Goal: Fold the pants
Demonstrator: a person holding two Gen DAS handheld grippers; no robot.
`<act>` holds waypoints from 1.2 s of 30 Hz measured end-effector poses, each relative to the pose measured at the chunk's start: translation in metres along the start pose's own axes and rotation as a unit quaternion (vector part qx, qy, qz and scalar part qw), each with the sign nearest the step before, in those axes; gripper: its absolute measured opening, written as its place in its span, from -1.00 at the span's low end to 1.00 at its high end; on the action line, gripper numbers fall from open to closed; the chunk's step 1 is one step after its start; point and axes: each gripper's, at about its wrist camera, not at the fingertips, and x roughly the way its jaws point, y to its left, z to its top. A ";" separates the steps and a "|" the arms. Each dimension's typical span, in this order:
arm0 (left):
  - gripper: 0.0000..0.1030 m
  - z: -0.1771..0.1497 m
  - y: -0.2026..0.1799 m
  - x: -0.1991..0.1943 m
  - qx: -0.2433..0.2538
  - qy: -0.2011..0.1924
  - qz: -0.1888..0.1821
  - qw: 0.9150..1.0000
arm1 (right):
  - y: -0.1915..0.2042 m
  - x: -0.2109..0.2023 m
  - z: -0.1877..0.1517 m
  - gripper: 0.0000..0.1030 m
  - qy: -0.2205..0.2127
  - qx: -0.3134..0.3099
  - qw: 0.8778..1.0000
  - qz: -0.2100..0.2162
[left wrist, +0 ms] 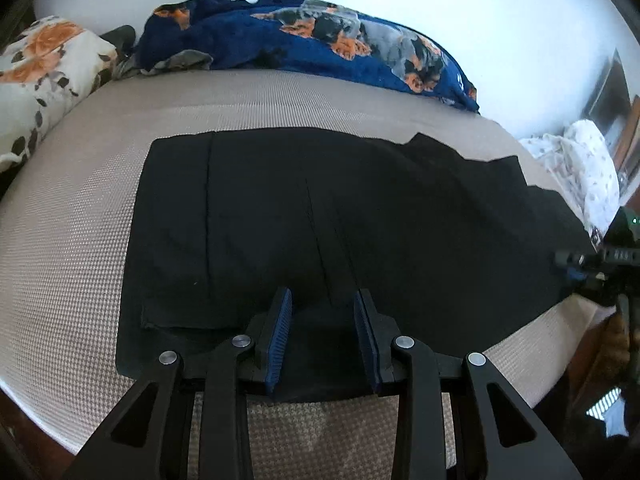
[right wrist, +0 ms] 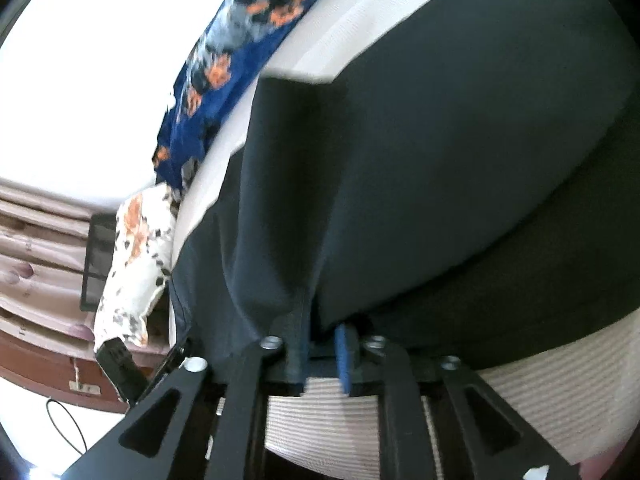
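Beige textured bed cover (left wrist: 80,240) carries the flat black fabric pants (left wrist: 320,208). Left gripper (left wrist: 322,300) hovers over their near edge, fingers spread. Right gripper (right wrist: 320,330) seems pinching a lifted fold.

Bare bed cover (left wrist: 72,240) is seen left of the black pants (left wrist: 320,208). The far side is blocked by a blue dog blanket (left wrist: 304,36) and a flowered pillow (left wrist: 44,68).

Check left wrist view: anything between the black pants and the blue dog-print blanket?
Only bare beige bedcover. In the left wrist view that strip separates the black pants from the blue dog-print blanket; nothing lies on it.
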 end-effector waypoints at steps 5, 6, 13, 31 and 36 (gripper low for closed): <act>-0.35 0.000 0.000 -0.001 0.003 0.004 0.002 1.000 | -0.059 -0.059 0.040 -0.49 -0.091 0.054 0.994 0.017; -0.35 0.000 -0.001 -0.002 0.003 0.004 0.002 1.000 | -0.072 -0.068 0.049 -0.48 -0.104 0.068 0.992 0.027; -0.35 0.002 -0.003 -0.002 0.001 0.012 0.005 1.000 | -0.154 -0.126 0.127 -0.47 -0.205 0.137 0.968 0.049; -0.34 0.007 -0.005 0.003 0.023 0.031 0.007 0.999 | -0.184 -0.216 0.098 -0.94 -0.238 0.086 0.964 -0.081; -0.34 0.006 -0.003 0.004 0.020 0.029 0.004 0.999 | -0.224 -0.216 0.078 -0.94 -0.225 0.132 0.962 -0.079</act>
